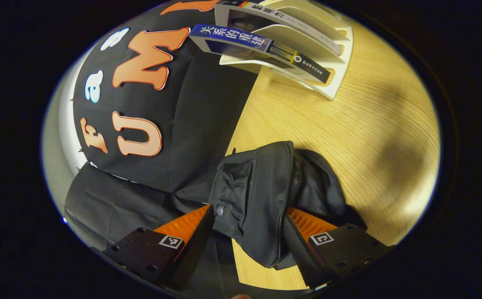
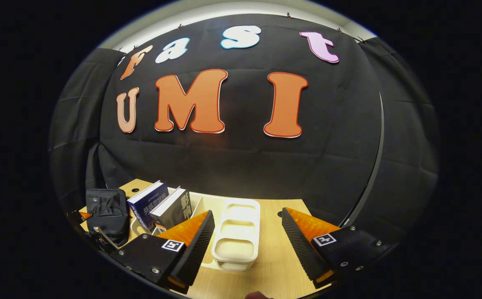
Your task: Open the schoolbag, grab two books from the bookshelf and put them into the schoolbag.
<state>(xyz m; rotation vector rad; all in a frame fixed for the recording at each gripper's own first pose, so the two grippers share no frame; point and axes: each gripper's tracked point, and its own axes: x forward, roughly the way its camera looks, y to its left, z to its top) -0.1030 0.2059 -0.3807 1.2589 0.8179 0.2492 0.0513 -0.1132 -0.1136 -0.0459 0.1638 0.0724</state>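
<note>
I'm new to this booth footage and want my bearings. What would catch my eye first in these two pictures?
In the left gripper view, the black schoolbag slumps on the wooden table, between the left gripper's spread fingers. Behind it a white bookshelf holds two leaning books, the blue book nearest the bag. In the right gripper view, the right gripper hangs open before the shelf's empty end.

Both tongs (image 2: pixel 247 232) carry black screwed plates with square markers.
</note>
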